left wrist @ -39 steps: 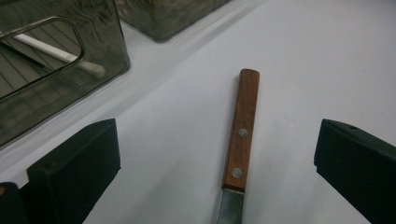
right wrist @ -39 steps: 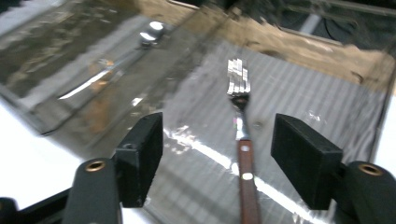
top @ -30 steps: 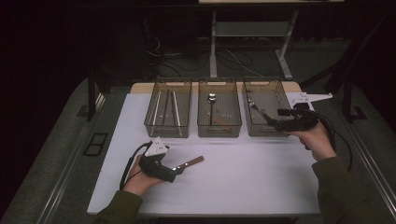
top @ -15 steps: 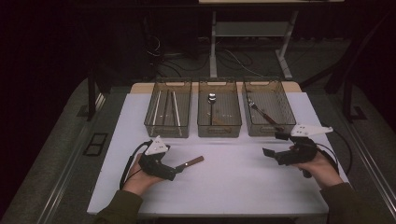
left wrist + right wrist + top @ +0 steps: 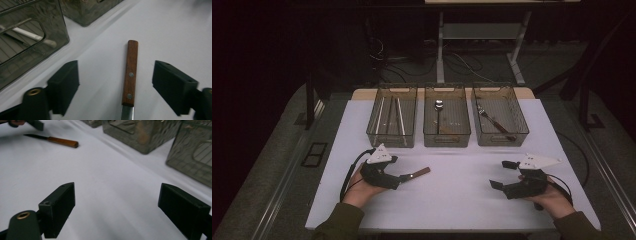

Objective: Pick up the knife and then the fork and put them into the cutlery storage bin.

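Left tongs [image 5: 408,176] straddle a knife [image 5: 130,72] that lies flat on the white counter [image 5: 462,200], and their jaws have just been closing, yet in the left gripper view both pads stand clear of the wooden handle with bare counter showing on either side, so nothing is gripped. From the knife, the handle end points away from the left hand [image 5: 362,186] toward the middle of the counter, and the blade runs back under the tongs. Beyond the knife stand three clear bins in a row: the left bin [image 5: 392,120] just past it holds long thin sticks, the middle bin [image 5: 447,120] a spoon, the right bin [image 5: 499,117] a fork. Well apart from the knife, across the counter, the right tongs [image 5: 503,174] hover low with jaws wide apart and nothing between them.
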The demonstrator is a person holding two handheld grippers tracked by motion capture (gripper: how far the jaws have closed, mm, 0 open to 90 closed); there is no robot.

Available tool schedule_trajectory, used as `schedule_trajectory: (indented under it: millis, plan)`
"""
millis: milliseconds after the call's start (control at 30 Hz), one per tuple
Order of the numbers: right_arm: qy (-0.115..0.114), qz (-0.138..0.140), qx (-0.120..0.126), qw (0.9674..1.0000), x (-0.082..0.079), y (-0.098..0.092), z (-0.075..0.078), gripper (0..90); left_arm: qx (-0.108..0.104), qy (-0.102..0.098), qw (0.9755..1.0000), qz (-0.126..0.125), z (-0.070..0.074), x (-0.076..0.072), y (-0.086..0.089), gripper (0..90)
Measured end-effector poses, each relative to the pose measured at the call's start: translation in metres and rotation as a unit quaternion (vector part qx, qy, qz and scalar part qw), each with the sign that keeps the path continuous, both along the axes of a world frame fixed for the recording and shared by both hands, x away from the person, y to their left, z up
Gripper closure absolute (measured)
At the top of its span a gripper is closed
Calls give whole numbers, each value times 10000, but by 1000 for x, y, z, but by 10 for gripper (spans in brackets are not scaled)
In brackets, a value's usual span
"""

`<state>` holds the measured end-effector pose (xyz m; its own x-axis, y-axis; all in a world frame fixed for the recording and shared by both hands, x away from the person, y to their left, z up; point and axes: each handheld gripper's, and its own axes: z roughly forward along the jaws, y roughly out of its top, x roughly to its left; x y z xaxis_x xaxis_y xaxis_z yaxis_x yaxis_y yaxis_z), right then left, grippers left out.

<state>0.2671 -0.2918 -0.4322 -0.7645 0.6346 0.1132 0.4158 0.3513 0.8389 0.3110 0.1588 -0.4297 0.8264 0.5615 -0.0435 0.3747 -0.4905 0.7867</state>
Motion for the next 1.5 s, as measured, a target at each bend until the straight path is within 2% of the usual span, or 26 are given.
schedule_trajectory:
  millis: [67, 167, 300, 433, 500, 667, 867, 1000, 1300, 1433, 1500]
  plan:
    - [3, 35, -6, 10000, -6, 1, -1, 139, 1, 69, 10000, 12, -1, 4, 1, 272]
    - [-20, 104, -58, 9999, -12, 3, -1, 139, 8, 314, 9994, -140, -5, 9, 2, 382]
    - [-44, 178, -64, 9998, -11, 7, -1, 139, 214, 533, 9977, -370, -9, 7, -2, 503]
    - [-39, 212, -108, 9997, -11, 8, -2, 139, 443, 633, 9956, -525, -11, 4, -6, 580]
    - [-59, 218, -141, 9996, -11, 8, -2, 139, 573, 625, 9947, -574, -12, 3, -7, 600]
    - [-62, 226, -152, 9996, -11, 8, -2, 139, 679, 586, 9941, -613, -13, 0, -8, 654]
    - [-83, 229, -177, 9995, -10, 8, -2, 139, 851, 372, 9931, -719, -13, -5, -12, 746]
    - [-78, 235, -181, 9995, -10, 8, -2, 139, 843, 353, 9929, -765, -14, -5, -11, 757]
    - [-52, 161, -142, 9998, -8, 6, -2, 139, 753, 524, 9933, -704, -13, -2, -11, 761]
    - [84, 176, -132, 9997, -7, 5, -1, 139, 777, 610, 9922, -760, -10, -3, -14, 761]
    - [119, 181, -125, 9997, -7, 6, -1, 139, 722, 643, 9919, -828, -9, -4, -17, 761]
